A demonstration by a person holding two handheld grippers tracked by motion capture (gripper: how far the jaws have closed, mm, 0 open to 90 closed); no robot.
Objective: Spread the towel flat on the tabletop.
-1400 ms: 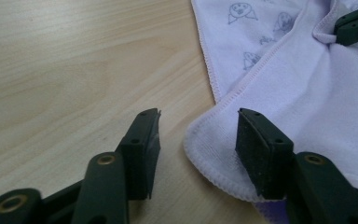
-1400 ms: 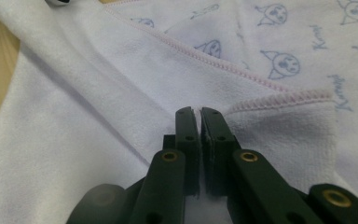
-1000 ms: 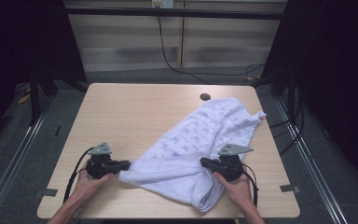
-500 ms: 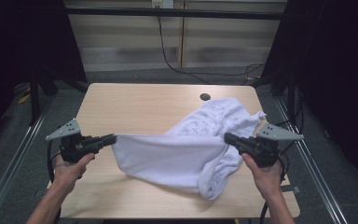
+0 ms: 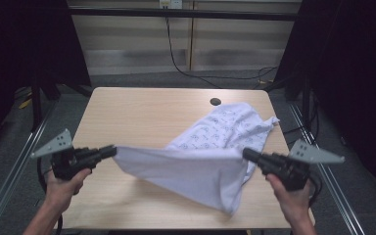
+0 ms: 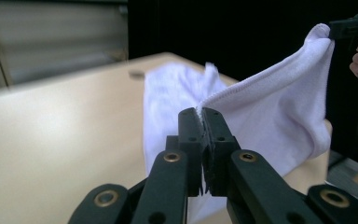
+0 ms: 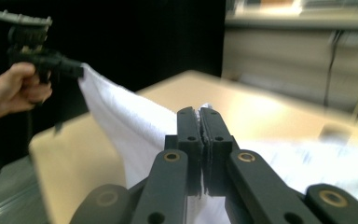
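- Above the table (image 5: 127, 112), both grippers — left (image 5: 111, 151), right (image 5: 247, 154) — were clamped on the white cloth's (image 5: 196, 171) edge, stretching it.
- Far end lay crumpled — spreading or folding remained.

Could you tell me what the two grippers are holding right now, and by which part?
Both hold the white cloth by its upper edge: left gripper at one end, right gripper at the other.

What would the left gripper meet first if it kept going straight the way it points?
The white cloth clamped in the left gripper, stretched along that line; beyond it, probably the right gripper at the far corner, though depth is unclear.
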